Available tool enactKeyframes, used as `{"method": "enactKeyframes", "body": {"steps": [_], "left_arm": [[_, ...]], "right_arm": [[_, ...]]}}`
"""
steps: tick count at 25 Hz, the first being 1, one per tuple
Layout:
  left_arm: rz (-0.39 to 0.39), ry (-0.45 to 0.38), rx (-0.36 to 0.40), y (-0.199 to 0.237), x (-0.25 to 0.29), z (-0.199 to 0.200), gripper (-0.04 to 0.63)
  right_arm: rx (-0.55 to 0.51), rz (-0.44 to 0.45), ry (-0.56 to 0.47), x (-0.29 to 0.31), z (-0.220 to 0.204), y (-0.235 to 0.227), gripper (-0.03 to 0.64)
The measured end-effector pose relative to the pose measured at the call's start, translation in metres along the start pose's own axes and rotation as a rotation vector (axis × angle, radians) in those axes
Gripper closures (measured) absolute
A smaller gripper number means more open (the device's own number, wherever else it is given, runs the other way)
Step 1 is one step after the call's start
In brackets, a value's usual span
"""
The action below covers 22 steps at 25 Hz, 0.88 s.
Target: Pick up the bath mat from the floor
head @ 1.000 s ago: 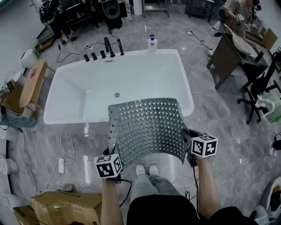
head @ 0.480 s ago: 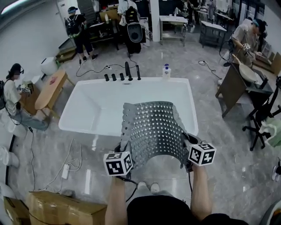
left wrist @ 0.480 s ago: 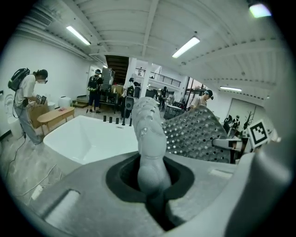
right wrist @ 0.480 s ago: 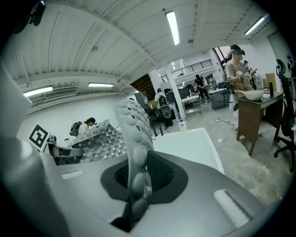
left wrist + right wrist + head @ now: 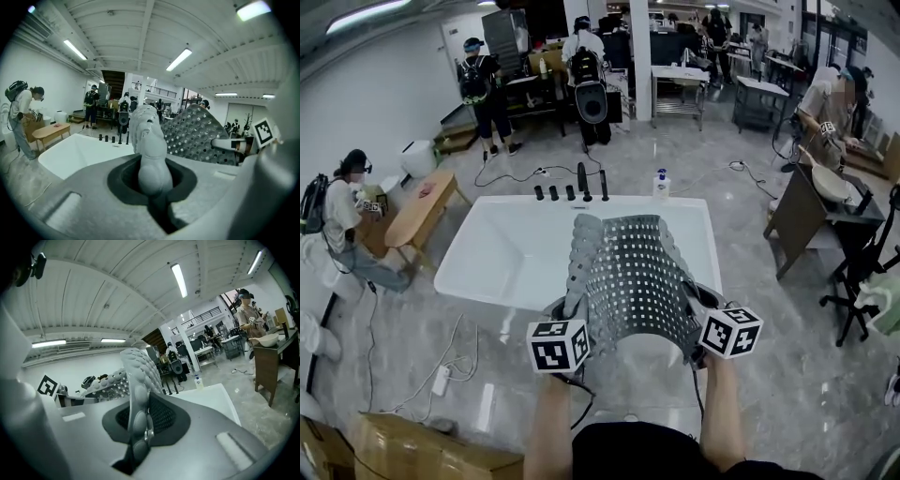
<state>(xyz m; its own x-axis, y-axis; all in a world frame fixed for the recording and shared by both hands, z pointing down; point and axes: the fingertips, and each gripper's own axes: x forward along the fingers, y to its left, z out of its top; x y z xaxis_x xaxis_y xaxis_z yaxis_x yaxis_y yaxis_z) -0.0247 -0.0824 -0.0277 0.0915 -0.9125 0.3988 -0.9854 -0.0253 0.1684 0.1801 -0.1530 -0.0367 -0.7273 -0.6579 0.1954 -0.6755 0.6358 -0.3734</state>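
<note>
The grey perforated bath mat (image 5: 633,277) hangs off the floor in a curved sheet in front of me, over the near rim of the white bathtub (image 5: 502,253). My left gripper (image 5: 570,317) is shut on the mat's left corner, whose bumpy edge (image 5: 151,159) is pinched between the jaws. My right gripper (image 5: 694,323) is shut on the right corner, where the knobbly mat edge (image 5: 137,394) stands up out of the jaws. Each gripper sees the other across the mat: the right gripper (image 5: 229,144) and the left gripper (image 5: 61,397).
Black taps (image 5: 572,192) and a soap bottle (image 5: 661,185) stand on the tub's far rim. A wooden bench (image 5: 417,211) and a seated person are at the left, a table (image 5: 806,211) and office chair (image 5: 862,272) at the right. Cables (image 5: 441,375) and a cardboard box (image 5: 422,450) lie near left.
Both grippers have risen with the mat, which is now bowed more narrowly. The head view has tilted upward, showing more of the room and less of the floor at my feet.
</note>
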Motion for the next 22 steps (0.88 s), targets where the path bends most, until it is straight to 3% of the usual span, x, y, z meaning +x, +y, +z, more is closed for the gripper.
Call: {"method": "enactKeyframes", "body": {"steps": [11, 22], "left_arm": [[-0.104, -0.221, 0.045, -0.033, -0.019, 0.076, 0.566], [-0.124, -0.336, 0.065, -0.041, -0.014, 0.135, 0.566]], "right_arm": [[-0.119, 0.06, -0.186, -0.018, 0.066, 0.05, 0.597], [-0.189, 0.108, -0.252, 0.019, 0.121, 0.092, 0.597]]}}
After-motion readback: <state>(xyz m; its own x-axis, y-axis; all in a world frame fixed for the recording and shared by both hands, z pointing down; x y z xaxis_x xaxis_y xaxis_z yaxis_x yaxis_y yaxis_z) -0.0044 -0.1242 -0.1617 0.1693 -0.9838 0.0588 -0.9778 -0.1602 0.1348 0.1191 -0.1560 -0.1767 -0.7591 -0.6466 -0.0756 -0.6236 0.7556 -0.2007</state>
